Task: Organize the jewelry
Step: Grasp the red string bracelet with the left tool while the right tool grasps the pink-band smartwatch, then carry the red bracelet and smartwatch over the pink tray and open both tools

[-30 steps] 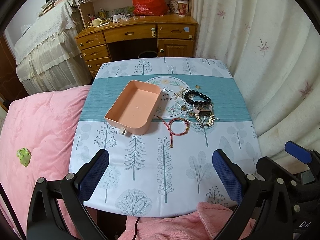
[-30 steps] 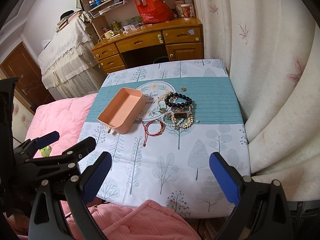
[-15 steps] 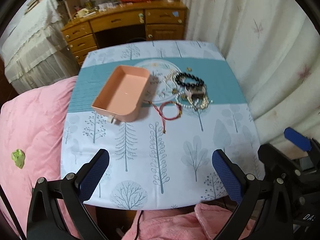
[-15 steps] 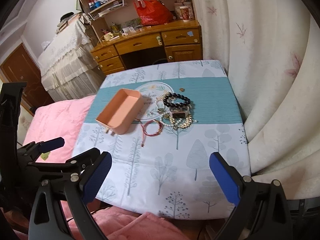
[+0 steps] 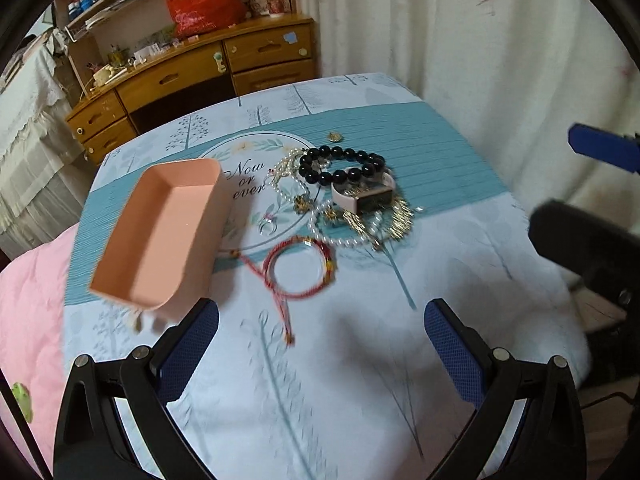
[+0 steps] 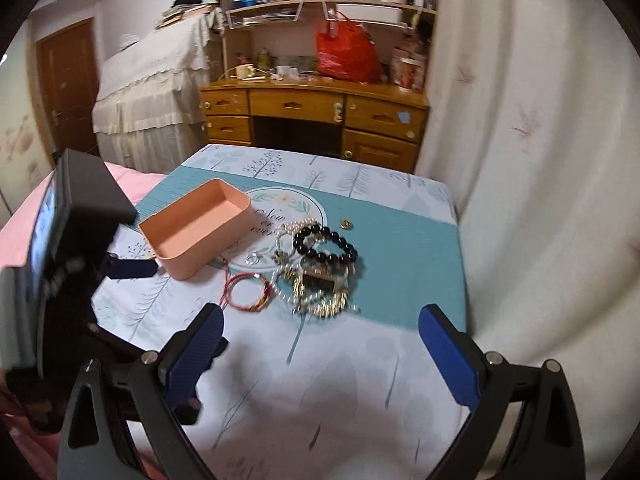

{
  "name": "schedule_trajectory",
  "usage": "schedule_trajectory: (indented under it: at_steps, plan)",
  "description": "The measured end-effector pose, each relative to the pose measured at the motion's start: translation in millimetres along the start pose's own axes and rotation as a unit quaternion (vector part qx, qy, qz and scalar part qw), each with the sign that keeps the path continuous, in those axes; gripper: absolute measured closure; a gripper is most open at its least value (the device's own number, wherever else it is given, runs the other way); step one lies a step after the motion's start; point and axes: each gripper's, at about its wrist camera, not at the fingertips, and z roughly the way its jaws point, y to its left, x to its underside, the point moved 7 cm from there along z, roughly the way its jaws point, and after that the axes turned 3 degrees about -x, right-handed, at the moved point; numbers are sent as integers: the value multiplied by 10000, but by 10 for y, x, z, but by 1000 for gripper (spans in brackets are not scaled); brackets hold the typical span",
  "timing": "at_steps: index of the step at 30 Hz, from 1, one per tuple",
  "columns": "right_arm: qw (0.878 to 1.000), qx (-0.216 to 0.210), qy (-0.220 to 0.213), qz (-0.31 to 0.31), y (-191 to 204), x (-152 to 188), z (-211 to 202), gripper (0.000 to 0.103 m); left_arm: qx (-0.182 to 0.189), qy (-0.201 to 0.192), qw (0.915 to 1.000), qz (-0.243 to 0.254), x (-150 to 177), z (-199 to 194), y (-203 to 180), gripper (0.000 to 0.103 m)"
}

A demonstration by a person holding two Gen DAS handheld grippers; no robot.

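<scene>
Jaws spread wide and empty on both the left gripper (image 5: 322, 344) and the right gripper (image 6: 320, 344), blue pads at the lower corners of each frame, hovering above the near, pale part of the worktop (image 5: 460, 264). Heaped jewelry at centre frame: a black bead bracelet (image 5: 344, 166) lying on top, a pink-strapped watch (image 5: 366, 196) just below it in the left view, white pearl strands (image 5: 340, 240) and gold chain pieces (image 5: 400, 220) tangled beneath. Slightly apart, toward lower left of the heap, a red cord bracelet (image 5: 298, 268) with its tail trailing down toward the left gripper's gap. A small gold pendant (image 5: 334, 137) alone above the heap on the teal band of the cloth. Left of the jewelry, an empty peach tray (image 5: 160, 232), its near corner just above the left pad in the left wrist view. All jewelry beyond the jaw tips, nothing touched; red cord bracelet nearest. Lower part of both frames motion-blurred.
</scene>
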Motion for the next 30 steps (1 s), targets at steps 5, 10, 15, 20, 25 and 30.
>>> schedule_trajectory:
  at_steps: [5, 10, 15, 20, 25, 30]
  plan:
    - [9990, -276, 324, 121, -102, 45, 659, 5, -198, -74, 9997, -103, 30, 440, 53, 5]
    - [9957, -511, 690, 342, -141, 135, 1261, 11, -150, 50, 9988, -455, 48, 737, 129, 12]
    - [9949, -445, 816, 385, -156, 188, 1575, 12, -217, 32, 9979, -606, 38, 875, 190, 14]
    - [9938, -560, 898, 326, -132, 168, 1780, 20, -106, 45, 9971, -754, 32, 934, 220, 24]
    - [9930, -671, 851, 473, -136, 139, 1909, 38, -188, -37, 9961, -864, 34, 891, 213, 44]
    - [9923, -675, 821, 628, -177, 147, 1915, 47, -192, -1, 9958, -892, 40, 872, 220, 45]
